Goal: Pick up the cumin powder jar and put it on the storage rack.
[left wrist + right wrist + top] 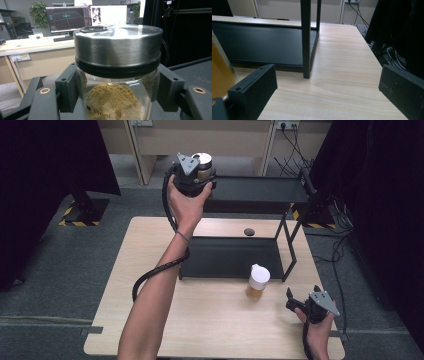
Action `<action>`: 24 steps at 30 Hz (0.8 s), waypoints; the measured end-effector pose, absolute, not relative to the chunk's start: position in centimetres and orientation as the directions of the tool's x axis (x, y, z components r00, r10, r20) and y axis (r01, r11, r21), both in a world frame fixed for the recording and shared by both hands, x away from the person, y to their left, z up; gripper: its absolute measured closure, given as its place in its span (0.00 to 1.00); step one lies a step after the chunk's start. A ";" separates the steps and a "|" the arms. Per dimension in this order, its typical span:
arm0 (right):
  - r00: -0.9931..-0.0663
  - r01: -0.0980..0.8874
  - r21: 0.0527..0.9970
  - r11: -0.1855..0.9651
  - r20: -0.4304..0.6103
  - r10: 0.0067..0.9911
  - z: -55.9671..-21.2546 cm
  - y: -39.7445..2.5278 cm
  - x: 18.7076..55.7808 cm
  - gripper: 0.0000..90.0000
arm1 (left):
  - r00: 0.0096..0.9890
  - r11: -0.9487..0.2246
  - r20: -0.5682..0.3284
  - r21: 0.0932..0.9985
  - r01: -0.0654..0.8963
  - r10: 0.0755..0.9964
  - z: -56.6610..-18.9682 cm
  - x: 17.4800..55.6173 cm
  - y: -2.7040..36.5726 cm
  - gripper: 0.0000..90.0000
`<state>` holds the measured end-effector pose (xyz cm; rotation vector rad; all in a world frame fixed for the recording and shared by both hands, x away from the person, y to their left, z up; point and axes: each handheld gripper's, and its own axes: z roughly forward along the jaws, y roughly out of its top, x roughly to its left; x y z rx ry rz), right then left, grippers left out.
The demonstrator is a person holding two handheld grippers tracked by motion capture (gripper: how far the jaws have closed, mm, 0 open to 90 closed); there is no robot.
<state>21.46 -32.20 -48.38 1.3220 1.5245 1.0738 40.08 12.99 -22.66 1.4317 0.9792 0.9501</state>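
Note:
My left gripper (200,174) is raised at the left end of the black rack's top shelf (260,192), shut on a glass jar (117,100) with a steel lid (117,47) and brown powder inside. In the high view that jar (204,164) shows just past the gripper. A second jar (258,282) with a white lid and yellow-brown contents stands on the wooden table (210,320) in front of the rack. My right gripper (294,301) rests open near the table's front right, to the right of that jar, whose edge (219,72) shows beside the left jaw.
The black rack's lower shelf (230,257) lies on the table, with a slim black post (306,37) at its right front corner. A small dark disc (248,231) lies on the table behind the rack. Cables (340,270) hang off the table's right side.

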 end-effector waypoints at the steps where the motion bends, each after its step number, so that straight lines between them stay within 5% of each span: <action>1: -0.102 0.284 0.955 0.081 -0.054 0.993 -48.4 -32.2 21.5 0.02 | 0.337 -0.048 0.026 0.997 0.055 0.941 -22.7 40.0 13.1 0.34; 3: -0.101 0.284 0.955 0.082 -0.055 0.993 -48.4 -32.2 21.5 0.02 | 0.328 -0.010 -0.004 0.999 0.041 0.945 -23.0 39.7 13.1 0.17; 7: -0.101 0.285 0.955 0.084 -0.057 0.993 -48.4 -32.1 21.5 0.02 | 0.319 -0.016 0.021 1.000 -0.017 0.947 -23.2 38.6 13.3 0.08; 24: -0.095 0.286 0.956 0.069 -0.043 0.995 -48.4 -32.2 21.5 0.02 | 0.310 0.000 0.031 0.995 -0.098 0.950 -22.9 34.5 15.8 0.04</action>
